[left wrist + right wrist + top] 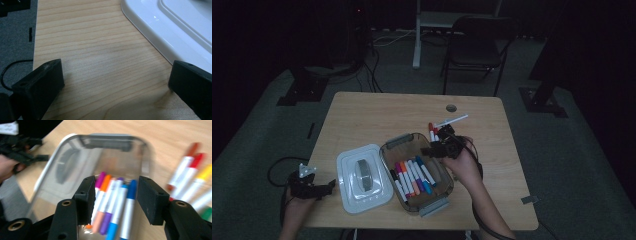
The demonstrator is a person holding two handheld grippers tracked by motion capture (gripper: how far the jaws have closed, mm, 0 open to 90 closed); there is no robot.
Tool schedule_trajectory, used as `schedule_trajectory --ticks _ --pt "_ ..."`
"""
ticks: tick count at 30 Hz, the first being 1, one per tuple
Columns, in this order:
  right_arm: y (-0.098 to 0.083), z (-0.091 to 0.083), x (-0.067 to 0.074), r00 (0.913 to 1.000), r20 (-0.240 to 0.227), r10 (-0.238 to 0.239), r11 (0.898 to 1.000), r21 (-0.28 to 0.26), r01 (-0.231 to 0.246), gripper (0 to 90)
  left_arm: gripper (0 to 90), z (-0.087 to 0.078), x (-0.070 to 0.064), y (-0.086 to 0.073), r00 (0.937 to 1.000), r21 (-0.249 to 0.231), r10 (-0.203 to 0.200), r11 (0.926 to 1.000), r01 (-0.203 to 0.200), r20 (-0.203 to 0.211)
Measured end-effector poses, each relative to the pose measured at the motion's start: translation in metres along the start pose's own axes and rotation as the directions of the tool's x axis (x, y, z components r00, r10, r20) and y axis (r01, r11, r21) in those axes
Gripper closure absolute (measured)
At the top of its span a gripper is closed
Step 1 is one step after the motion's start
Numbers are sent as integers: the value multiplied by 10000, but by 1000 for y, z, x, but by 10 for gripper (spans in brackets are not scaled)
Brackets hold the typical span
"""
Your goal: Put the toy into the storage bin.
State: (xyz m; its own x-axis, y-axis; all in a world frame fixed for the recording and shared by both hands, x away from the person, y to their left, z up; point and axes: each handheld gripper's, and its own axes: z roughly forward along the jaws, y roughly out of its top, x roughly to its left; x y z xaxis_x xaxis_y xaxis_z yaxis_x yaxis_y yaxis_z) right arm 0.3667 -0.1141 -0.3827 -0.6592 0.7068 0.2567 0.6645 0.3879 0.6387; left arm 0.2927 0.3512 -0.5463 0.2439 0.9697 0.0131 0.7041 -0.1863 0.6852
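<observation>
A clear plastic box (398, 141) stands open at the table's middle, and several coloured markers (412, 177) lie in it. My right gripper (434, 149) hovers over the box's right rim. In the blurred right gripper view, my right gripper (116, 195) is open, looking down at the markers (112, 202) in the box (75, 152), with nothing gripped. More markers (432, 131) lie loose on the table right of the box, also seen as the loose markers (190, 177). My left gripper (331, 186) rests open at the table's front left. Its jaws (115, 80) hold nothing, beside the white lid (175, 30).
The white lid (362, 177) lies flat left of the box. A white pen (452, 121) lies behind the loose markers, near a cable hole (451, 107). A black chair (477, 45) and a desk leg stand beyond the table's far edge.
</observation>
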Motion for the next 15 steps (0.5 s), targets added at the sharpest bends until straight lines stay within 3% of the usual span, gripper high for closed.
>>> schedule_trajectory --ticks 7,12,15 --pt "-15 -18 -33 9945 820 658 9975 -301 -636 491 5 0 0 0 10000 8 9 10000 -9 -1" --pt "-33 -11 -56 9817 1460 1224 9925 -110 -1221 491 5 0 0 0 10000 11 -12 10000 12 6" --pt "-47 0 -72 9691 1979 1474 9882 125 -1529 505 5 0 0 0 10000 15 -10 10000 10 7"
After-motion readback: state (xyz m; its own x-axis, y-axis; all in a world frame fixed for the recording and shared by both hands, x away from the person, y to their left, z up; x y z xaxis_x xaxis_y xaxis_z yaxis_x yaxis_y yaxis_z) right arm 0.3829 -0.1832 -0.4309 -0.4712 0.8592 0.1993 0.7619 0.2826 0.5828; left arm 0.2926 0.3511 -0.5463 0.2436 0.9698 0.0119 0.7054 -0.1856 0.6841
